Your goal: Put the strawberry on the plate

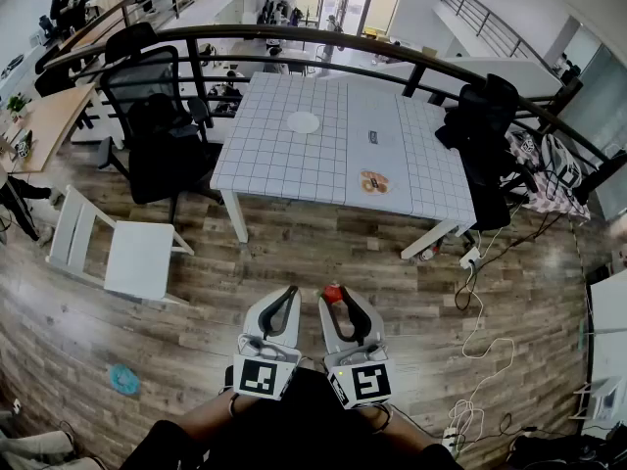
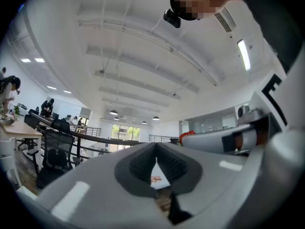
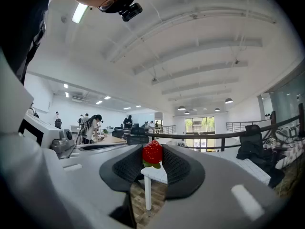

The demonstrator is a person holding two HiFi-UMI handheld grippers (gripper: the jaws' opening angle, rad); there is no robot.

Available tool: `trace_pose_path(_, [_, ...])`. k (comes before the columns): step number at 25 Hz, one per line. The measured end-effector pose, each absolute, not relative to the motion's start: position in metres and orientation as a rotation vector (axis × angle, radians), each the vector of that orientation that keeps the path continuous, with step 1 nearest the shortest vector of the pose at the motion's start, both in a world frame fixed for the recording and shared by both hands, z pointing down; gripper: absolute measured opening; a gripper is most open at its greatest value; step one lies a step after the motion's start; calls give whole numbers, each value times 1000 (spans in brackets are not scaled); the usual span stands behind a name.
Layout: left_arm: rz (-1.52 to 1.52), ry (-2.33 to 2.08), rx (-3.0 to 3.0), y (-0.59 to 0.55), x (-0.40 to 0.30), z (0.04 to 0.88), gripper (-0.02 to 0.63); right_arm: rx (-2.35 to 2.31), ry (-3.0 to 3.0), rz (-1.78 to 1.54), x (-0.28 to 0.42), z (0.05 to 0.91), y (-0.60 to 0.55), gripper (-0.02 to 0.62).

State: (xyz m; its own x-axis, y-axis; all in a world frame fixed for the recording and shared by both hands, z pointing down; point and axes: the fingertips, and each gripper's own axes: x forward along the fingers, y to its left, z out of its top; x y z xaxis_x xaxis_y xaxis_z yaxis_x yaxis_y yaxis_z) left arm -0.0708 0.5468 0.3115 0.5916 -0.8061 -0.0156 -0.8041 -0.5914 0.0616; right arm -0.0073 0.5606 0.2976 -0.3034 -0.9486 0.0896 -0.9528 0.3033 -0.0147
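The person stands on the wooden floor (image 1: 294, 253), well apart from the table (image 1: 274, 164), and holds both tools low and level in front of them. The right gripper (image 1: 337, 300) is pinched on the strawberry (image 3: 152, 152). The red fruit sits right at the tips, with its green leaves hanging under it. I think it is held out at the tips so it does not get squashed and can be set down easily. The left gripper (image 1: 287, 297) is just beside the right one. Its tips are pressed together with nothing in them, so it seems to be just waiting out of the way. The white plate (image 1: 303, 122) lies on the far middle part of the table, with bare cloth all around it. A small round thing with orange on it (image 1: 373, 181) lies nearer, close to the near edge, and I cannot tell what it is. The strawberry is not on the plate yet. The person will need to walk to the table and reach over it.
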Motion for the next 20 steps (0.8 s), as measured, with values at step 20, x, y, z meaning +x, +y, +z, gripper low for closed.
trace_pose_path(20, [-135,-1477,2762,561,-34,307,9,1796,-2549,36,35,298,572,127])
